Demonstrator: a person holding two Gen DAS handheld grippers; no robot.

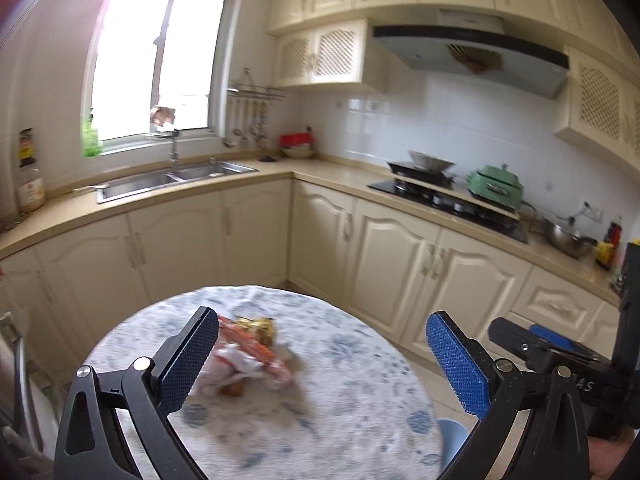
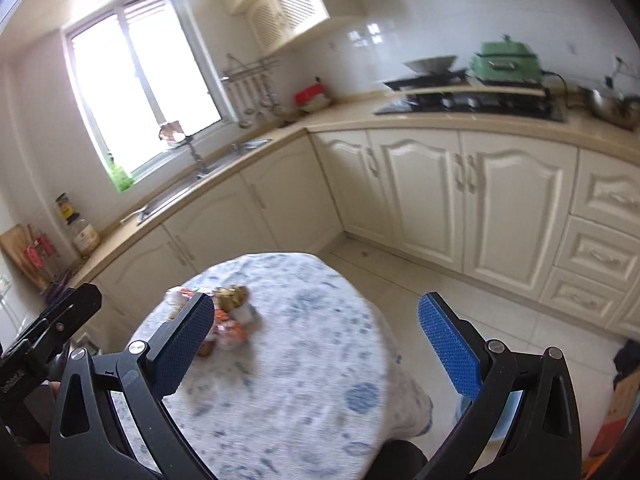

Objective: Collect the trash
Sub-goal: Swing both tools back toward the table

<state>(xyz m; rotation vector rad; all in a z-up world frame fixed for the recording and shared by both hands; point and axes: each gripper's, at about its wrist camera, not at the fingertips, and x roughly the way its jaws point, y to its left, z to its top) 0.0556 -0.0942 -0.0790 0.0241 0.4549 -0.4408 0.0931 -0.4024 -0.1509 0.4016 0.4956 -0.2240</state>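
Note:
A small heap of trash [image 1: 248, 354], orange, white and gold wrappers, lies on a round table [image 1: 340, 420] with a white and blue patterned cloth. My left gripper [image 1: 320, 360] is open above the table's near side; its left finger partly covers the heap. In the right wrist view the same trash [image 2: 230, 320] lies on the table [image 2: 300, 380] just beyond the left finger of my right gripper [image 2: 316, 338], which is open and empty. Motion blur softens the wrappers. The right gripper's body [image 1: 560, 356] shows at the right of the left wrist view.
Cream kitchen cabinets [image 1: 400, 256] run along an L-shaped counter with a steel sink [image 1: 172, 178] under the window and a stove [image 1: 448, 200] with a green pot [image 1: 496, 186]. A light blue bin [image 1: 454, 438] peeks out below the table's right edge. Tiled floor [image 2: 420, 292] lies right of the table.

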